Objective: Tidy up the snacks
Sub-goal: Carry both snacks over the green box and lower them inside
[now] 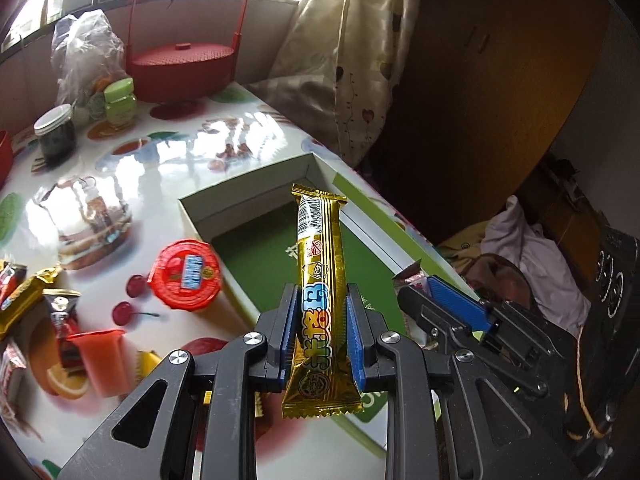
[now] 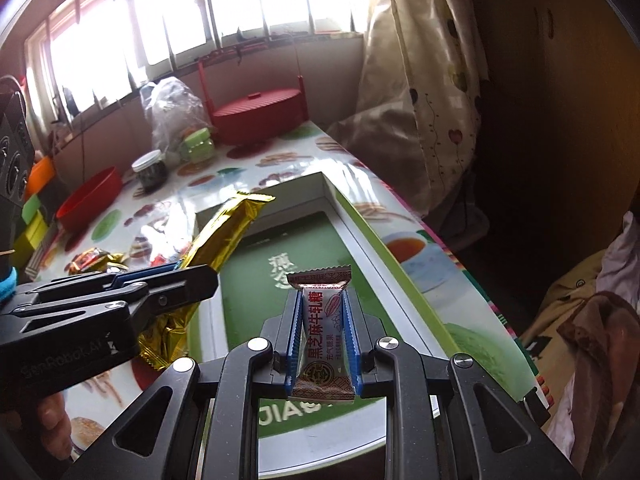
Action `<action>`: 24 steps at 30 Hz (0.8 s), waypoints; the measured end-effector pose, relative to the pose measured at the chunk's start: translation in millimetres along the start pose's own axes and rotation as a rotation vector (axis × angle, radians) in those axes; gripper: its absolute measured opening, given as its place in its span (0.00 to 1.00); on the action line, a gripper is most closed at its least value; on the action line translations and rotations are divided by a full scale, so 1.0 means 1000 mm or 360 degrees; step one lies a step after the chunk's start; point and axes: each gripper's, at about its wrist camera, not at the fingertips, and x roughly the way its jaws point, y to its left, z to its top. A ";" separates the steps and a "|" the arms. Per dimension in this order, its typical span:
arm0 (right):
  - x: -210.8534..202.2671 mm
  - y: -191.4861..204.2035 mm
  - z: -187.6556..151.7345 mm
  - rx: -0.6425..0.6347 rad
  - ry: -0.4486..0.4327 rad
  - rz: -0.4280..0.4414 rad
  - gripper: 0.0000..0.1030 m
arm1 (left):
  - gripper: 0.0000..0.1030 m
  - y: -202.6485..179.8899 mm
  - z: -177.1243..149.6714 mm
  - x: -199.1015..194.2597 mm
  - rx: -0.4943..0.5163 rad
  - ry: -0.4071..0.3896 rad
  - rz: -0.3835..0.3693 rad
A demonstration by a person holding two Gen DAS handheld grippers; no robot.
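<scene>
Gold wafer bar (image 1: 320,280) is sitting clamped lengthwise in the left gripper (image 1: 322,320), hanging over the open green-floored box (image 1: 256,240). White nougat candy (image 2: 323,332) is sitting pinched in the right gripper (image 2: 322,336), over that box. Loose snacks (image 1: 48,308) are lying on the table (image 1: 160,160) beside it.

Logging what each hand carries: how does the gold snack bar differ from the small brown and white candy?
The gold snack bar is long and shiny gold; the candy is short, white with brown ends. The bar sticks far past its pads; the candy barely does. Each is clamped in a hand-held gripper above the green-bottomed box.
</scene>
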 end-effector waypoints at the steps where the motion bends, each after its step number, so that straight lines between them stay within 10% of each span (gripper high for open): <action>1: 0.001 -0.001 -0.001 -0.0001 0.0004 -0.0007 0.19 | 0.23 -0.001 0.000 0.003 0.0000 0.0003 -0.0003; 24: 0.022 -0.014 -0.015 -0.0008 0.0109 -0.0063 0.19 | 0.23 -0.006 -0.002 0.040 0.0010 0.0118 0.0058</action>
